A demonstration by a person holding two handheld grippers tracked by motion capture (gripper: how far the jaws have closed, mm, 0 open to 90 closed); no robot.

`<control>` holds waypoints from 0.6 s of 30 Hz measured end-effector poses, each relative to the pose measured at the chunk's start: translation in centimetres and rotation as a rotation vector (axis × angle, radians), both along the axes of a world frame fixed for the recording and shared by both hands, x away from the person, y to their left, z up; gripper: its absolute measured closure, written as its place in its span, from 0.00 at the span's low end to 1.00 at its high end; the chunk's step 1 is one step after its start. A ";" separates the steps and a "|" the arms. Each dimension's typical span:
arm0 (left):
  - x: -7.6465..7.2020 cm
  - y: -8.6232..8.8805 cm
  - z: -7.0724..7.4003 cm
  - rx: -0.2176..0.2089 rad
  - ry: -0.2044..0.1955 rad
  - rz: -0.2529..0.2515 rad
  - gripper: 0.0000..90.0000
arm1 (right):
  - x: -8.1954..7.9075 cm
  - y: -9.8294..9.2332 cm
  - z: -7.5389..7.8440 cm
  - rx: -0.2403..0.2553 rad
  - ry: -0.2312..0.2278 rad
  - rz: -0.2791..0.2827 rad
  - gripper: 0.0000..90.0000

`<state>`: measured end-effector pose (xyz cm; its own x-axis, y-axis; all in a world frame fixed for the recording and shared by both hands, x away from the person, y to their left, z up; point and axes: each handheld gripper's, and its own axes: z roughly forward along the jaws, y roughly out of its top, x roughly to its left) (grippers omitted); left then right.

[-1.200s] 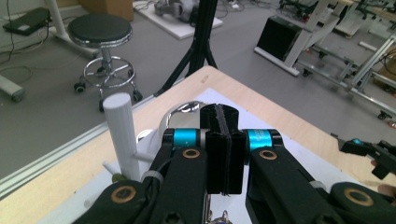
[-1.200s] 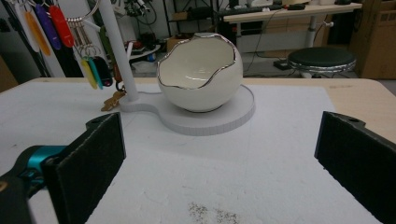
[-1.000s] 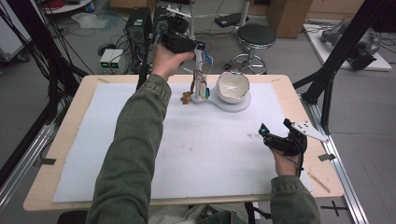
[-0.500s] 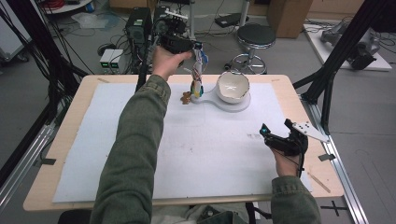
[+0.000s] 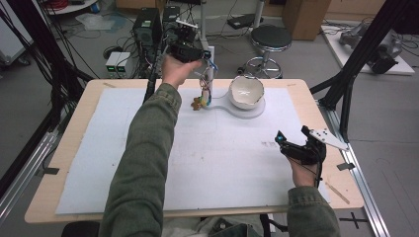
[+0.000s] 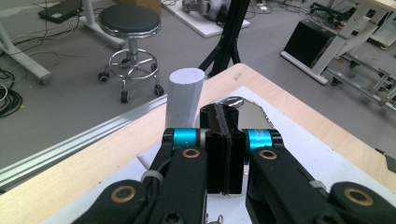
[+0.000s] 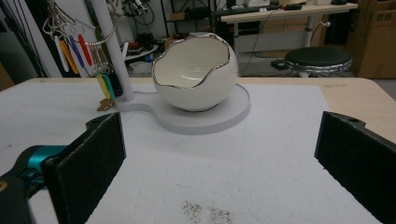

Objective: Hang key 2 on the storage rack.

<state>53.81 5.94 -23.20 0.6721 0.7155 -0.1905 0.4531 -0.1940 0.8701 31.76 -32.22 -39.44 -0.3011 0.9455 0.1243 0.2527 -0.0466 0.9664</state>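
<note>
Your left fingers [image 6: 208,122] are pressed flat together just beside the white post [image 6: 185,100], at its top. No gap shows between them, and whether a thin ring is pinched there cannot be told from these pictures. The key bunch [image 5: 201,96] hangs down that post at the far edge of the desk [image 5: 62,168], with its lowest brass key [image 7: 105,103] near the stand's flat base [image 7: 205,119]. More tagged keys [image 7: 70,46] hang higher on the hook.

If you mean to move the bunch, keep your wrist level and go straight down along the post so the tags don't swing. Watch that the lowest key does not snag on the base. To the right, the eggshell-shaped bowl [image 7: 195,70] sits on the round end of that base, so stay clear of its jagged rim. Your right fingers [image 7: 88,163] stand wide apart over the white mat with nothing between them. Leave that hand parked there, well apart from the stand.
</note>
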 end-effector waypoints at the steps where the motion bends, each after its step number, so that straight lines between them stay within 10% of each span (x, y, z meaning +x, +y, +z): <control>1: 0.1 0.0 -0.1 0.003 0.004 -0.002 1.00 | 0.0 0.0 0.0 -0.002 -0.001 -0.002 0.01; 13: -0.1 1.4 -1.8 -0.007 0.056 0.057 0.98 | 0.0 0.0 0.0 -0.009 0.000 0.006 0.01; 18: -0.2 1.9 -2.8 -0.059 0.115 -0.027 0.76 | 0.0 0.1 0.0 -0.013 0.002 0.007 0.01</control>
